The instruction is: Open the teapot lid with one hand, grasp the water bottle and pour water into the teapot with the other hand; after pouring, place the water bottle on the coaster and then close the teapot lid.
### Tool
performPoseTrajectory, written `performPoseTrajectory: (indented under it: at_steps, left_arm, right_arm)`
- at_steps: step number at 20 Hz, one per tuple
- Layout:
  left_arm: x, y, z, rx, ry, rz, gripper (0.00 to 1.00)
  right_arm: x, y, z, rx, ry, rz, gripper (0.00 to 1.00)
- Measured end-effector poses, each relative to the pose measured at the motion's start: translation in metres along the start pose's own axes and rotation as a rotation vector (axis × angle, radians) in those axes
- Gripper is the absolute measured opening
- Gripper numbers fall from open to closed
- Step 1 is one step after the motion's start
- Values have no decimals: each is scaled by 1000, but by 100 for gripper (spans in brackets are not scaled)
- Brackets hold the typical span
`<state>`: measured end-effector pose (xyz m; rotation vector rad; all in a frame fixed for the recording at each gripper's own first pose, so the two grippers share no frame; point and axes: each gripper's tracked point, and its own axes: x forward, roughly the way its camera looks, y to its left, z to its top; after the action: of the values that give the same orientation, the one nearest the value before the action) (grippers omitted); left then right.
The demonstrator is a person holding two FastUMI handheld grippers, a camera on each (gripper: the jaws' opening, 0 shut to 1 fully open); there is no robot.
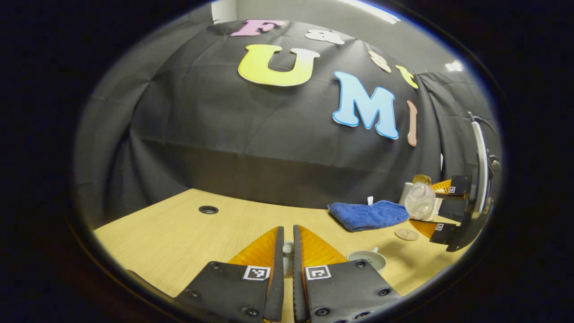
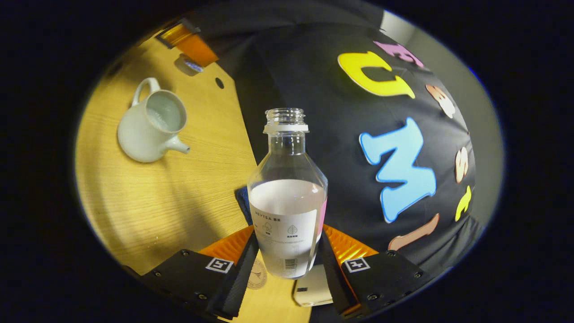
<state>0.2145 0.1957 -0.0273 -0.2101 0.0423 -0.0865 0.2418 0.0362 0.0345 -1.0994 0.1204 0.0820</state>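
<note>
The right gripper [image 2: 287,264] is clamped on the lower body of the water bottle [image 2: 287,197], both fingers pressing its sides at the label, and the bottle stands about upright along the fingers with its cap off and its mouth open. Water fills it to roughly the top of the label, with the neck and shoulder empty. Below the bottle's base, between the fingers, lies the round coaster [image 2: 257,274] on the wooden table [image 2: 148,211], so the bottle appears to hang just over or near it. Off to the left in the right gripper view sits the white teapot [image 2: 150,128], lid off, with what looks like a little water at the bottom, though this is hard to be sure of. The left gripper [image 1: 288,251] has its fingers drawn nearly together on a small white knob, which I take to be the lid [image 1: 288,251]; only a sliver of it shows, so I cannot tell if both fingers truly press it. In the left gripper view the teapot's rim [image 1: 367,258] shows just right of those fingers, and a blue cloth [image 1: 368,214] lies farther back. By my judgement the pouring is over and the bottle is being set down; the next move calls for lowering it squarely onto the coaster, letting go, then bringing the lid back over the pot.
</note>
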Motion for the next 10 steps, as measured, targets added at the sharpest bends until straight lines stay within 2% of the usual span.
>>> performPoseTrajectory:
  at_steps: [6, 10]
  left_arm:
    - [0, -3, -1, 6, 2, -2, 15]
    - [0, -4, -2, 13, 3, -3, 15]
  right_arm:
    - [12, -24, -33, 328, 54, 25, 75]
    - [18, -38, -50, 557, 50, 8, 75]
